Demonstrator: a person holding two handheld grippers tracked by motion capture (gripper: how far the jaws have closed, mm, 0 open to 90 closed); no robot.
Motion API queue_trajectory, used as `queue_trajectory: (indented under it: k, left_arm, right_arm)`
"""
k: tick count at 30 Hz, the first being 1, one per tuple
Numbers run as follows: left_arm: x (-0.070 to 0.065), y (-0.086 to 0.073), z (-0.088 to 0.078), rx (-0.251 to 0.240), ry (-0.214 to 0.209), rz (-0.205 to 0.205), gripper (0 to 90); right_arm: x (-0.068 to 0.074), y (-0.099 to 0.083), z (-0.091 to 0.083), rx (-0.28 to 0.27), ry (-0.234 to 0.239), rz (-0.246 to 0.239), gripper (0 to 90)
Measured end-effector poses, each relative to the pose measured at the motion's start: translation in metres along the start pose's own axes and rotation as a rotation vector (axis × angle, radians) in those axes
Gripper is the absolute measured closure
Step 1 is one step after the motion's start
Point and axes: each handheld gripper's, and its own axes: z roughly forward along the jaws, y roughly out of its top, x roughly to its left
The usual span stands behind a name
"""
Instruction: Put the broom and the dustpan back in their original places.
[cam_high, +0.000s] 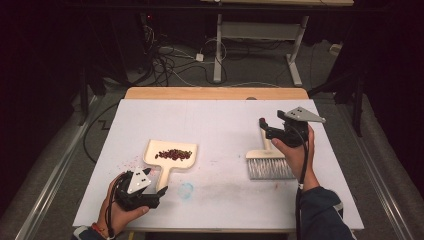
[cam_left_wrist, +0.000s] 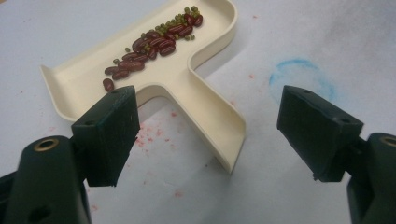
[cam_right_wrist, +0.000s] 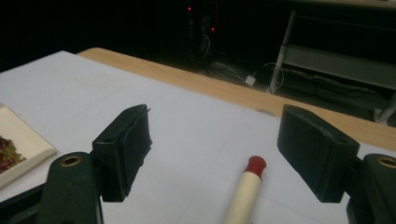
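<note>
Left gripper (cam_high: 161, 191) sits at the near left of the white table sheet (cam_high: 220, 115), jaws spread wide, nothing between them, just short of the handle end of the cream dustpan (cam_high: 170, 156). Dustpan lies flat; red beans (cam_left_wrist: 149, 44) and small green ones heaped in its tray. Faint blue ring (cam_left_wrist: 301, 74) on the sheet to the right. Farther right, brush (cam_high: 269, 162) lies flat, bristles toward the person, red-tipped handle (cam_right_wrist: 247, 186) pointing away. Right gripper (cam_high: 262, 126) hovers above that handle, jaws released, empty.
</note>
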Motion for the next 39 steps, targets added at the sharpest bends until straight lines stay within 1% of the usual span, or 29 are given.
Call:
queue_trajectory:
  k: [2,6,9,14,19,22,25,29,31,34,35,37,38,39]
  left_arm:
    - [0.000,0.000,0.001,0.004,-0.002,0.002,20.4]
    - [-0.001,0.000,0.001,0.006,-0.005,0.007,20.4]
    - [0.000,0.000,0.001,0.004,-0.007,0.006,20.4]
    - [-0.001,0.000,0.001,0.003,-0.013,0.009,20.4]
    - [0.000,0.000,0.002,0.002,-0.016,0.009,20.4]
    - [0.000,0.000,0.001,0.001,-0.015,0.010,20.4]
    - [0.000,0.000,0.002,-0.001,-0.014,0.008,20.4]
    - [0.000,0.000,0.002,-0.001,-0.012,0.006,20.4]
    - [0.000,0.000,0.001,0.001,-0.012,0.011,20.4]
    - [0.000,0.000,0.001,0.000,-0.012,0.013,20.4]
    - [0.000,0.000,0.001,0.000,-0.013,0.012,20.4]
    - [0.000,0.000,0.001,0.003,-0.014,0.008,20.4]
    - [0.000,0.000,0.002,0.006,-0.017,0.009,20.4]
    - [0.000,0.000,0.002,0.005,-0.017,0.008,20.4]
  right_arm:
    - [0.003,0.004,-0.004,-0.015,0.007,0.001,25.6]
    - [0.009,0.008,-0.009,-0.023,0.032,-0.011,23.7]
    - [0.014,0.010,-0.010,-0.014,0.022,-0.021,23.5]
    - [0.019,0.012,-0.015,-0.021,0.038,-0.036,23.1]
    - [0.027,0.011,-0.022,-0.011,0.040,-0.070,23.9]
    - [0.027,0.011,-0.027,-0.016,0.044,-0.088,23.8]
    - [0.025,0.010,-0.031,-0.012,0.042,-0.085,23.6]
    - [0.023,0.008,-0.038,-0.028,0.036,-0.079,23.9]
    - [0.022,0.008,-0.040,-0.032,0.038,-0.078,24.0]
    - [0.024,0.006,-0.042,-0.032,0.042,-0.094,24.1]
    - [0.025,0.005,-0.043,-0.031,0.040,-0.091,24.0]
    - [0.026,0.002,-0.044,-0.028,0.048,-0.110,24.0]
    - [0.027,0.001,-0.046,-0.026,0.051,-0.108,24.0]
    - [0.028,0.000,-0.047,-0.028,0.052,-0.118,24.0]
